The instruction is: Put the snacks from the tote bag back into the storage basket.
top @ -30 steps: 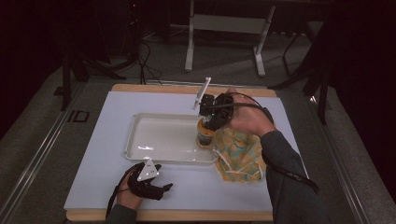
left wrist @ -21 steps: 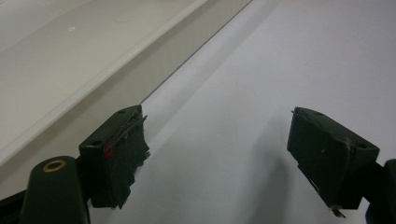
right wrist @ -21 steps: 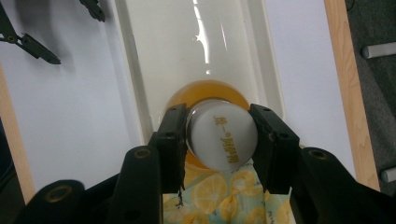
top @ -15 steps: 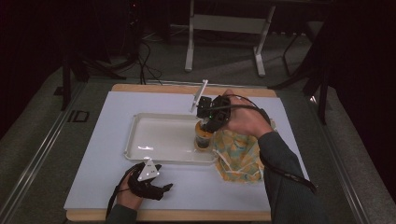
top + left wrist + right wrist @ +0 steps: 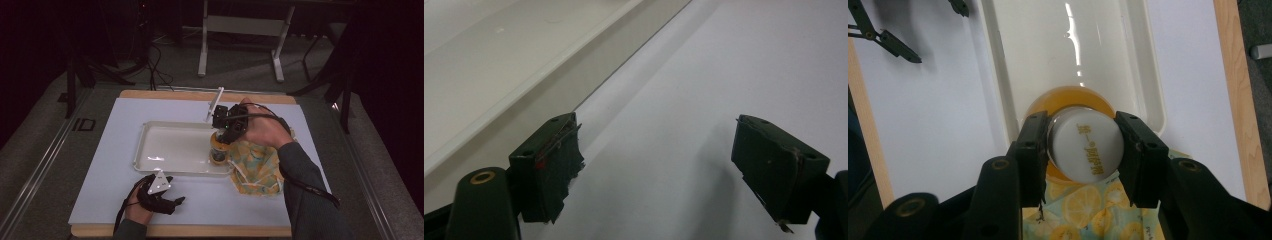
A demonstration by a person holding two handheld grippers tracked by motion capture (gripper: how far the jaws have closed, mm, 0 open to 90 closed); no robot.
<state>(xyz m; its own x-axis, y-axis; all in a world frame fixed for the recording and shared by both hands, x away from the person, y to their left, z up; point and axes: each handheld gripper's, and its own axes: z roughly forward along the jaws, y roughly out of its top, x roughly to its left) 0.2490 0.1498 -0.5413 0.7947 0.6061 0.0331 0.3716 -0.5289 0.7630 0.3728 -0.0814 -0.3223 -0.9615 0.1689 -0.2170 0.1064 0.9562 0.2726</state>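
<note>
High view first, working from the left: we see our left gripper (image 5: 159, 192) resting on the white mat (image 5: 100, 165) at about seven o'clock, close to the mat's near edge, with bare mat to its left. Its own camera shows the jaws spread wide with nothing between them, and the tray's long rim (image 5: 549, 65) running past at ten o'clock, apart from the fingertips.

Moving right, the shallow white tray (image 5: 150, 162) sits mid-mat; most of its floor is bare. At the tray's right end (roughly three o'clock of its floor) stands the amber bottle (image 5: 218, 150), upright, close to the right rim.

Our right gripper (image 5: 226, 131) comes down on the bottle from above. Its camera shows the two pads clamped against opposite sides of the white cap (image 5: 1086, 150), so we grip the bottle by its cap.

Just right of the tray lies the lemon-print cloth (image 5: 255, 170), its edge against the tray's rim; beyond it a strip of mat stays bare up to the wooden board edge (image 5: 300, 231).
</note>
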